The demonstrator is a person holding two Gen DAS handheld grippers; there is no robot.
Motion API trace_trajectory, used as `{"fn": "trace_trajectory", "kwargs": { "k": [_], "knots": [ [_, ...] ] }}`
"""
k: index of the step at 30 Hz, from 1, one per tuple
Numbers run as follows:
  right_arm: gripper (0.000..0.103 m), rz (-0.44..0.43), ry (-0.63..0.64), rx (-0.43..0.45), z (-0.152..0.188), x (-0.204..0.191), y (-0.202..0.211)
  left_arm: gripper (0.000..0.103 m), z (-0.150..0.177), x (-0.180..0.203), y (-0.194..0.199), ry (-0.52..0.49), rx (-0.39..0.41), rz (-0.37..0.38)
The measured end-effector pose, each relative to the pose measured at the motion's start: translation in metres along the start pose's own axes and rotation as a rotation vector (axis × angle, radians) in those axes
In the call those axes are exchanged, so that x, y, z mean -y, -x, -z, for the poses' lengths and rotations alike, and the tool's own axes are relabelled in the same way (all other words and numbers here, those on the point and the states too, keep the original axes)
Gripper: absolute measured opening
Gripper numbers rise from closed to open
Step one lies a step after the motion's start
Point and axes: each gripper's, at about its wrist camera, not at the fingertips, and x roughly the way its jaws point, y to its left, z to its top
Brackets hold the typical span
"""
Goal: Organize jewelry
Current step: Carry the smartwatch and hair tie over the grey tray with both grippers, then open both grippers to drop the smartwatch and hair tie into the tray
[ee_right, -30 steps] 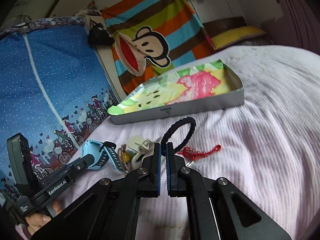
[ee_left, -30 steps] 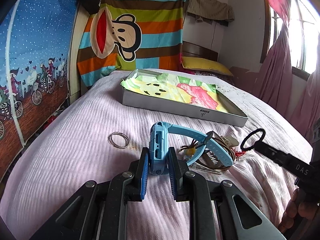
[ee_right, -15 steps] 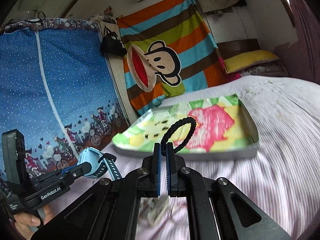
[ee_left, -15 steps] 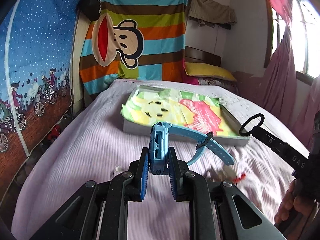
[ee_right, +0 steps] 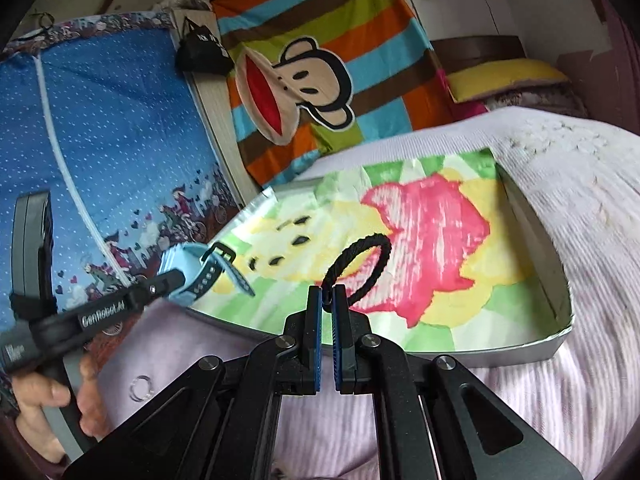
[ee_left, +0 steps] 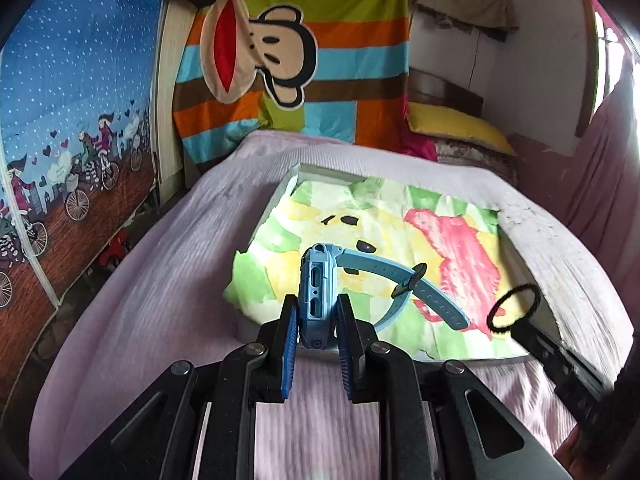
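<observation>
One watch (ee_left: 316,300), one black bracelet (ee_right: 358,266), one tray (ee_right: 560,344), one ring (ee_right: 141,388).

left gripper (ee_left: 317,322) now up off the bedspread, blue watch (ee_left: 316,300) carried forward over the tray's (ee_right: 560,344) near edge | right gripper (ee_right: 327,300) likewise over the tray, black cord bracelet (ee_right: 358,266) above its liner | jewelry pile out of view, only thin rings (ee_right: 141,387) visible behind

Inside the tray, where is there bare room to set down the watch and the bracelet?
The whole tray liner is bare, from the near rim to the far wall. The blue watch and black bracelet hang above its near half. One ring lies on the bedspread outside.
</observation>
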Motion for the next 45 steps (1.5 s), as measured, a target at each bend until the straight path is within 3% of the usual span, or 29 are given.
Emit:
{"fn": "trace_trajectory", "kwargs": {
  "k": [9,21,24,26,30,33,35,39,41,45],
  "knots": [
    [0.004,0.021,0.017,-0.066,0.005,0.000,-0.024,0.018,-0.002,0.001,-0.032,0.009,-0.122,-0.019],
    [0.006,0.068,0.046,-0.062,0.006,-0.001,-0.006,0.027,0.009,-0.004,-0.004,0.007,-0.041,0.036],
    [0.019,0.082,0.059,-0.046,0.007,-0.002,0.003,0.044,0.015,-0.008,0.009,0.019,-0.010,0.048],
    [0.036,0.089,0.072,-0.028,0.008,-0.005,0.010,0.053,0.019,-0.011,0.019,0.028,0.018,0.054],
    [0.036,0.100,0.096,0.017,0.010,-0.010,0.028,0.054,0.026,-0.018,0.035,0.041,0.041,0.062],
    [0.039,0.102,0.133,0.083,0.013,-0.020,0.048,0.067,0.034,-0.023,0.050,0.050,0.083,0.064],
    [0.057,0.105,0.151,0.133,0.014,-0.027,0.062,0.074,0.040,-0.027,0.061,0.050,0.120,0.060],
    [0.073,0.083,0.158,0.233,0.023,-0.038,0.093,0.084,0.053,-0.038,0.083,0.070,0.180,0.062],
    [0.089,0.080,0.169,0.267,0.030,-0.044,0.105,0.093,0.060,-0.043,0.095,0.071,0.214,0.058],
    [0.100,0.073,0.177,0.289,0.039,-0.053,0.122,0.102,0.074,-0.051,0.113,0.055,0.268,0.033]
  ]
}}
